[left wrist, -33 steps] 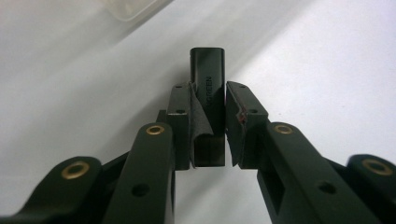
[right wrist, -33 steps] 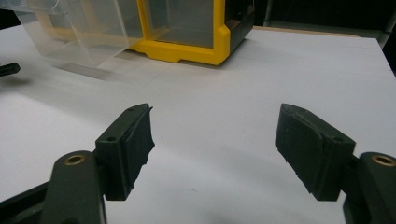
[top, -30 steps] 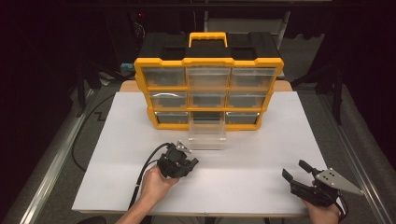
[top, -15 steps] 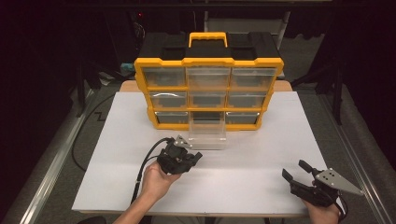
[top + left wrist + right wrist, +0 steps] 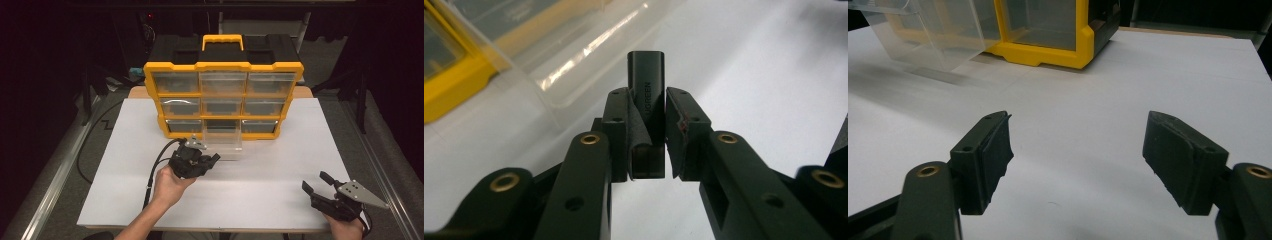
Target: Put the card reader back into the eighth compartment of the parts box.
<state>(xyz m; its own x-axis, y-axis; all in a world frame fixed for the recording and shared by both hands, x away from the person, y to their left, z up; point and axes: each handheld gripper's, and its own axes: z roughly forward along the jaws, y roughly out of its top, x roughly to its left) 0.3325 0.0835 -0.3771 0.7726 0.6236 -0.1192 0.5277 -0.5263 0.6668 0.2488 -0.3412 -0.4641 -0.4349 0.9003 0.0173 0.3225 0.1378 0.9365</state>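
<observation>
Darkness hides the room beyond the white counter (image 5: 260,200). Left hand-held gripper (image 5: 647,127) grasps a black adapter (image 5: 646,75) marked "UGREEN", its lower end hidden. Right hand-held gripper (image 5: 1078,160) gapes, released.

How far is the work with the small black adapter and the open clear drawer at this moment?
Done: the clear drawer of the yellow organizer is pulled out, and the left gripper has the black adapter clamped between its jaws. In hand: the adapter hangs above the white table, beside the drawer. Left, probably: put it into the drawer and push that shut. The right gripper waits open.
</observation>
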